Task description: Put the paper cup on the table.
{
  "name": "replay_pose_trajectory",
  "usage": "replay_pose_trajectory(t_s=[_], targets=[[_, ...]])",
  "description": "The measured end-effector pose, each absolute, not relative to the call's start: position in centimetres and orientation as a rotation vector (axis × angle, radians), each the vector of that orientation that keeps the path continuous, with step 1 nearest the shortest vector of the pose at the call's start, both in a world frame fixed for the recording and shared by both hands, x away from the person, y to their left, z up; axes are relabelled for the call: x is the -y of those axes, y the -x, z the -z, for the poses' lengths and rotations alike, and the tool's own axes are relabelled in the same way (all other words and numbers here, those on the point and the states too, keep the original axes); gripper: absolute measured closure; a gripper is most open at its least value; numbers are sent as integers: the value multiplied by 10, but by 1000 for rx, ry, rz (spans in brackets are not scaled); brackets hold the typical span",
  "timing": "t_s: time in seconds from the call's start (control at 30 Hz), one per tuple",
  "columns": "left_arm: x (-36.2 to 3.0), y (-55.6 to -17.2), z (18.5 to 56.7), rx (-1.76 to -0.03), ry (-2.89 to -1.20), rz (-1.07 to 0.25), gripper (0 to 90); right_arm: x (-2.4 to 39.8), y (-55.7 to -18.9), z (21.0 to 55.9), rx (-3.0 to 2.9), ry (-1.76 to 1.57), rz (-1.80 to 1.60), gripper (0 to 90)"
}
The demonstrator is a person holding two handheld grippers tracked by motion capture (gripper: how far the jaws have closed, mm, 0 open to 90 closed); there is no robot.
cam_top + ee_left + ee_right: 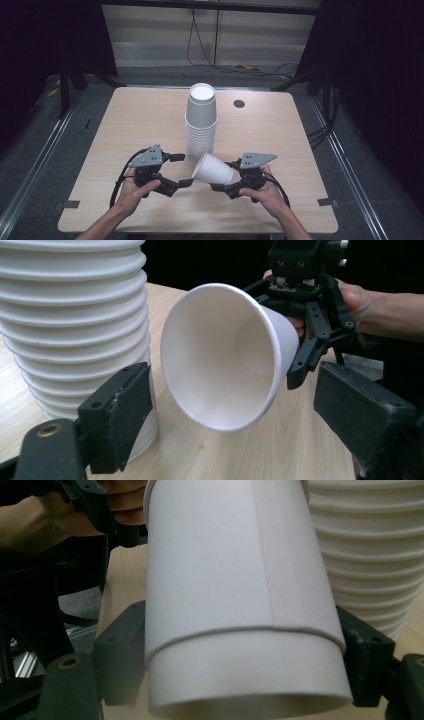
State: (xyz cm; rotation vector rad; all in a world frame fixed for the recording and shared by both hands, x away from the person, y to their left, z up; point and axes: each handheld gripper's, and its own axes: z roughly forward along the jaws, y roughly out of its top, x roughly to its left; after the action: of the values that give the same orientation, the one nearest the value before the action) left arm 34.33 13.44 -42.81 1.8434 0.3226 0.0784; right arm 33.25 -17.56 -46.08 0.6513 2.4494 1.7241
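One paper cup (214, 169) – right gripper (226, 176) clamped, beside stack (201, 120)

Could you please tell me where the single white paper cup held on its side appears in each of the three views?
High view: single cup, lower centre, in the right gripper.
Left gripper view: centre, mouth facing the camera.
Right gripper view: centre, between the jaws.
Shared landmark: the cup stack beside it.

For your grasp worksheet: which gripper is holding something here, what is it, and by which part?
The right gripper holds a single white paper cup on its side, jaws clamping its narrow base end. The left gripper is open, holding nothing.
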Motion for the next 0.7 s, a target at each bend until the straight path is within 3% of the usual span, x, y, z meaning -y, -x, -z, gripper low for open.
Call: replay_pose_trajectory(t_s=[0.53, 0.7], targets=[[-132, -343, 431, -337, -1829, -35, 153, 161, -332, 465, -2458, -572, -1865, 216], [-131, -344, 433, -335, -1833, -20, 114, 158, -330, 465, -2469, -535, -1872, 216]])
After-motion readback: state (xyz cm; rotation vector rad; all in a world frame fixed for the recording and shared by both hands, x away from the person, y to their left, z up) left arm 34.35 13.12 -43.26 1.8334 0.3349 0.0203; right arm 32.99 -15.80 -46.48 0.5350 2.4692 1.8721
